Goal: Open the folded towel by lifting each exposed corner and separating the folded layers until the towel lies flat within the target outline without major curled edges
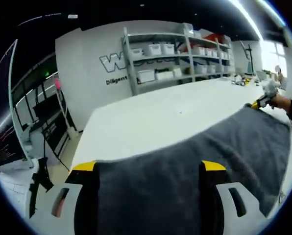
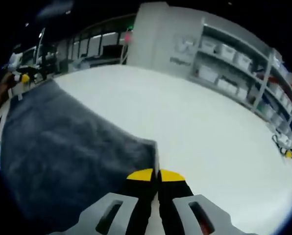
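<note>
A dark grey towel (image 1: 195,166) is spread over the white table (image 1: 151,117) between my two grippers. In the left gripper view my left gripper (image 1: 149,166) stands open with its yellow-tipped jaws wide apart, and the towel's near edge lies across the gap between them. My right gripper (image 1: 260,102), held by a hand, sits at the towel's far right corner. In the right gripper view my right gripper (image 2: 157,175) is shut, with the corner of the towel (image 2: 77,147) pinched between its yellow tips. The left gripper (image 2: 21,77) shows small at the towel's far left end.
Metal shelves (image 1: 175,54) with white bins stand along the wall beyond the table, and shelves (image 2: 244,68) show again at the right. Small items (image 2: 288,152) lie near the table's right edge. Bare white tabletop (image 2: 200,122) stretches beyond the towel.
</note>
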`<state>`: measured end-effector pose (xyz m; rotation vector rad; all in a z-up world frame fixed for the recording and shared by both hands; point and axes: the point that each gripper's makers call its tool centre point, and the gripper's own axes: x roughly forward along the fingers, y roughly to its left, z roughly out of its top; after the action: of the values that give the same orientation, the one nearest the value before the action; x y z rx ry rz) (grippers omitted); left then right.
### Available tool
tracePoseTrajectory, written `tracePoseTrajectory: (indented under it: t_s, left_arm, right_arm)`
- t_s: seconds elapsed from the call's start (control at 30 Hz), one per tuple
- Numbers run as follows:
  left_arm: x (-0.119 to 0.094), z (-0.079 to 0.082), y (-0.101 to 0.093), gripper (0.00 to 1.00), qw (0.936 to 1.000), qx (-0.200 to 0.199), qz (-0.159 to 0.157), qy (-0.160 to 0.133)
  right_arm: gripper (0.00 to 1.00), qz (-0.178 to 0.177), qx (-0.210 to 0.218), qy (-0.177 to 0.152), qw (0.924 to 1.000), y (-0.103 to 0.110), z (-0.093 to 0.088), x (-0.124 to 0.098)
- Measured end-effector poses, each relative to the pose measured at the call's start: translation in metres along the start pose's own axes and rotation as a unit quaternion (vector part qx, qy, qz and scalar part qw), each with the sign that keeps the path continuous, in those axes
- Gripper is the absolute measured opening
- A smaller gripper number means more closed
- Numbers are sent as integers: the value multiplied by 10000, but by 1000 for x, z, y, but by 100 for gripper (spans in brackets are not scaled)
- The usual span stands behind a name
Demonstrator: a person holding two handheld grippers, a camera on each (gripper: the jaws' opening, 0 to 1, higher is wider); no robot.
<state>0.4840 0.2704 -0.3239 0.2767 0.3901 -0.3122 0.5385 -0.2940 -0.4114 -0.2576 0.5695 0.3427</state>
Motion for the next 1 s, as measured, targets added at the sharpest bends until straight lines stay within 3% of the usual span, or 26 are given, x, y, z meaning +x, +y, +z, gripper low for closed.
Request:
tracePoseTrajectory:
  t_s: [0.13,0.37,0.47,0.5,0.57,0.63,0.73,0.83,0.93,1.0]
  left_arm:
    - [13,-2,11,81,9999,44,-2,132]
    - [49,-12,38,76,9987,-278,141,409]
    - [62,-16,45,65,9975,-508,157,466]
    - [65,-22,52,61,9958,-656,296,566]
    - [73,-24,64,53,9953,-637,389,618]
    - [89,-23,93,50,9937,-763,436,694]
    - [103,-23,94,45,9930,-871,545,575]
    - [116,-37,93,41,9923,-734,585,813]
    - [123,-50,96,22,9894,-830,633,1009]
    - [127,-58,98,22,9881,-818,625,1146]
  right_arm:
    - [0,-141,27,19,9999,-22,-2,-6]
    - [0,-271,181,115,9994,-43,-10,-4]
    - [0,-302,222,105,9992,-46,-10,-4]
    - [0,-303,231,111,9992,-46,-11,-4]
    - [0,-309,225,115,9992,-46,-11,-4]
    - [0,-300,205,128,9993,-45,-11,-3]
    - [0,-297,213,147,9992,-49,-10,1]
    - [0,-292,277,124,9991,-49,-9,4]
    - [0,-269,279,160,9991,-49,-11,8]
    - [0,-265,289,174,9991,-51,-11,10]
